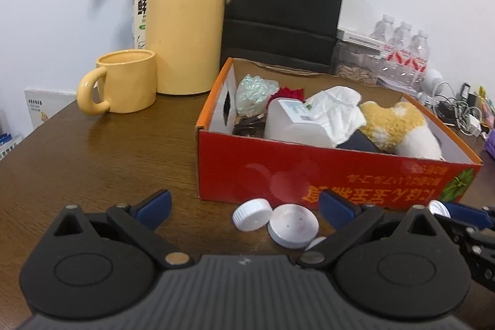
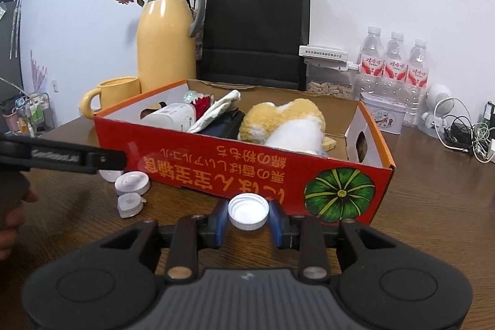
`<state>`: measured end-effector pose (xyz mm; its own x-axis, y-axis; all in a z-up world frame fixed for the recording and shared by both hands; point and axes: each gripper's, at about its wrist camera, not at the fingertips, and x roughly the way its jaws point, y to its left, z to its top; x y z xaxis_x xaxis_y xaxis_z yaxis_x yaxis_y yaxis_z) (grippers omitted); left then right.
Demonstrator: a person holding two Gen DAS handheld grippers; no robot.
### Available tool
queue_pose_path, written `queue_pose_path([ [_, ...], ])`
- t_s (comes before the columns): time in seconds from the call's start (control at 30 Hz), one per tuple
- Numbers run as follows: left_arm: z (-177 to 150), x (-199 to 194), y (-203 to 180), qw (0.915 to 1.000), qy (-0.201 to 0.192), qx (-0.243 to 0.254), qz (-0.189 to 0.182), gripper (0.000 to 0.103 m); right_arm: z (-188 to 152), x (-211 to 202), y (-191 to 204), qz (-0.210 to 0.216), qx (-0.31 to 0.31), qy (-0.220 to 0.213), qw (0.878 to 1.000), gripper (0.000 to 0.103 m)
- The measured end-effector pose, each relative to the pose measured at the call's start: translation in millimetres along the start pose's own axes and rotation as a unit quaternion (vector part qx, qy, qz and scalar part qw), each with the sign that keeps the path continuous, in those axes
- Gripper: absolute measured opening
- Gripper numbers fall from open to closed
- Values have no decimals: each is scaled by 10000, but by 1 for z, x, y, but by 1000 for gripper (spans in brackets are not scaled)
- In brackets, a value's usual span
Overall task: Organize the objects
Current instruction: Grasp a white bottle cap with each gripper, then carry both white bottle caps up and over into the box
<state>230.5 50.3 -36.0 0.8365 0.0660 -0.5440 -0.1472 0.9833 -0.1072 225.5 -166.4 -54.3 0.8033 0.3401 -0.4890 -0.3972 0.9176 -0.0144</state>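
An open red cardboard box (image 1: 309, 172) (image 2: 235, 172) sits on the brown table, holding a plush toy (image 1: 399, 126) (image 2: 284, 126), a white bottle (image 1: 294, 122), tissue and other small items. My left gripper (image 1: 244, 201) stands open in front of the box, with two loose white caps (image 1: 252, 214) (image 1: 292, 225) on the table between its fingers, untouched. My right gripper (image 2: 247, 217) is shut on a white bottle cap (image 2: 247, 212), held hollow side up by the box's front wall. In the left wrist view that held cap (image 1: 437, 207) shows at the right.
A yellow mug (image 1: 123, 82) and a tall yellow thermos (image 1: 185, 17) stand left of the box, a black paper bag (image 1: 284, 5) behind it. Water bottles (image 2: 393, 67), a tin (image 2: 383, 113) and tangled cables (image 2: 464, 135) crowd the right. A small white dispenser (image 2: 130, 204) lies by the caps.
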Motion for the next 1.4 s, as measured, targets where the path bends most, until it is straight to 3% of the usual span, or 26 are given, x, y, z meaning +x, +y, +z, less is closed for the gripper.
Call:
queue_pose_path([
  [0.1,1,6,3,9999,57,-104,-40,102,0,0,0,26,2,7,10000,27],
  [0.2,2,8,6,9997,101,-178,-131,86,0,1,1,52,5,20,10000,27],
  [0.27,1,9,7,9993,176,-228,-242,60,0,0,2,60,0,21,10000,27],
  [0.3,1,10,8,9990,216,-256,-310,54,0,0,2,68,-6,23,10000,27],
  [0.33,0,11,9,9988,234,-268,-336,38,-1,0,2,74,-12,24,10000,27],
  [0.37,0,10,9,9987,241,-265,-357,29,0,0,3,78,-18,24,10000,27],
  [0.73,-5,-7,2,9994,-119,15,-331,29,-1,-3,7,79,-118,-54,9999,27],
  [1.1,-4,-46,1,9959,-860,75,-271,29,3,-17,10,-2,-203,-397,9990,27],
  [1.4,31,-67,-30,9874,-1435,286,-604,29,33,-32,13,-57,-277,-889,9956,27],
])
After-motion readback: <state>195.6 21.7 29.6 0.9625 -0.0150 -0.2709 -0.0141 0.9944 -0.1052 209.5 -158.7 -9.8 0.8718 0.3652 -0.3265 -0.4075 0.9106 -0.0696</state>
